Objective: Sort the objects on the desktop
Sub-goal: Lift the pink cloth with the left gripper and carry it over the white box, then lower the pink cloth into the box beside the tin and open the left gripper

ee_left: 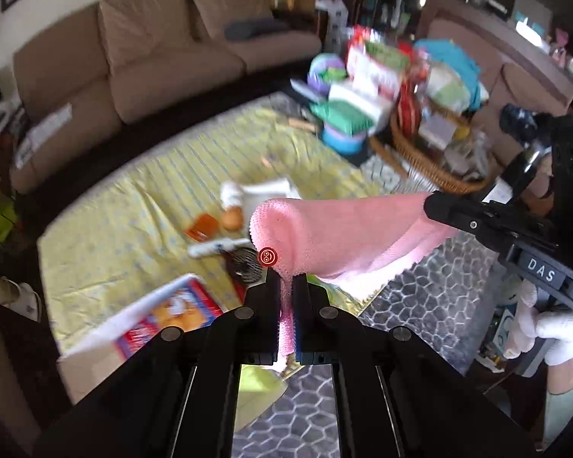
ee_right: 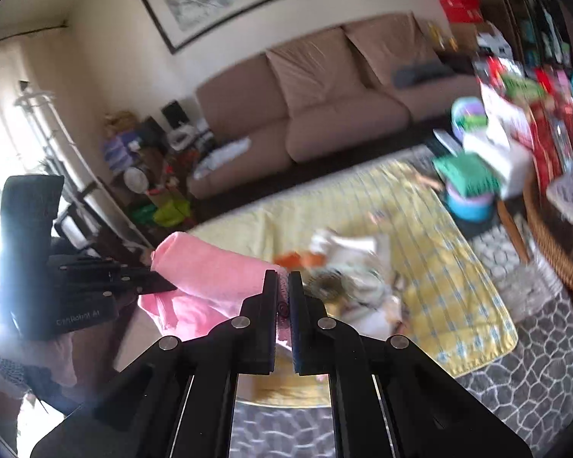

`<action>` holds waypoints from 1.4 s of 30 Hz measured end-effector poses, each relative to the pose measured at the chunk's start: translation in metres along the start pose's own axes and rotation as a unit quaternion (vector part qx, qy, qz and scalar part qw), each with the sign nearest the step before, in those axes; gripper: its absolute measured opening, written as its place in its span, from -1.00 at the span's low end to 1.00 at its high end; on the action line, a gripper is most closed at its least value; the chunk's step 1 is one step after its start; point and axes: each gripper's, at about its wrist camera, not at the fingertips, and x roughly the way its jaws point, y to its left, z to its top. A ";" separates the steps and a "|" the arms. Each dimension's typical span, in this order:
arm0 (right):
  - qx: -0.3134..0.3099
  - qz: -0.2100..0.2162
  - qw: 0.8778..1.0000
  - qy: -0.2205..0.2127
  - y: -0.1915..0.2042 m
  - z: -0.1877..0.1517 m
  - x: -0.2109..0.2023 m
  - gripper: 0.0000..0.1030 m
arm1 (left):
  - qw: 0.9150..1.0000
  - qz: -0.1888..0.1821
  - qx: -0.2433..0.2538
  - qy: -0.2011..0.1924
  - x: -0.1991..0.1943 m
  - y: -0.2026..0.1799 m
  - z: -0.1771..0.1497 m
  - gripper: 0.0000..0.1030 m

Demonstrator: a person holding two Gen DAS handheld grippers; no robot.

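Observation:
A pink cloth (ee_left: 336,236) hangs in the air between both grippers, above the table with the yellow cloth (ee_left: 133,206). My left gripper (ee_left: 286,278) is shut on one end of it. My right gripper (ee_right: 283,278) is shut on the other end; it shows at the right of the left wrist view (ee_left: 439,206). The pink cloth (ee_right: 210,274) droops to the left in the right wrist view, where the left gripper (ee_right: 160,284) holds it. On the table lie an orange card (ee_left: 200,227), an egg-like object (ee_left: 231,219), a white pen-like item (ee_left: 216,248) and a black round object (ee_left: 244,267).
A colourful box (ee_left: 160,316) sits at the table's near left edge. A wicker basket (ee_left: 428,160) full of items and stacked packages (ee_left: 363,87) stand at the far right. A brown sofa (ee_left: 152,49) runs behind the table. A patterned grey rug (ee_left: 431,297) lies below.

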 end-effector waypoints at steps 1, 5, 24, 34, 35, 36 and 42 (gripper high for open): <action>-0.005 0.004 1.000 -0.004 0.012 0.003 -0.006 -0.91 | 1.000 0.001 -0.003 -0.008 -0.016 0.005 -0.001 -0.91; -0.030 0.028 0.999 -0.013 0.065 0.009 -0.020 -0.91 | 0.999 0.017 -0.014 -0.031 -0.074 0.032 -0.021 -0.90; -0.071 0.089 0.990 0.082 0.246 -0.037 0.138 -0.91 | 0.984 -0.008 -0.176 -0.034 -0.105 0.202 -0.186 -0.90; -0.081 0.078 0.982 0.155 0.271 -0.065 0.257 -0.91 | 0.957 -0.086 -0.275 -0.021 -0.025 0.244 -0.244 -0.90; -0.084 0.075 0.980 0.162 0.273 -0.069 0.269 -0.91 | 0.955 -0.089 -0.283 -0.019 -0.016 0.248 -0.247 -0.90; -0.086 0.072 0.980 0.166 0.273 -0.073 0.278 -0.91 | 0.953 -0.092 -0.288 -0.016 -0.009 0.251 -0.248 -0.90; -0.093 0.058 0.976 0.189 0.268 -0.086 0.317 -0.91 | 0.944 -0.111 -0.312 -0.006 0.020 0.262 -0.261 -0.90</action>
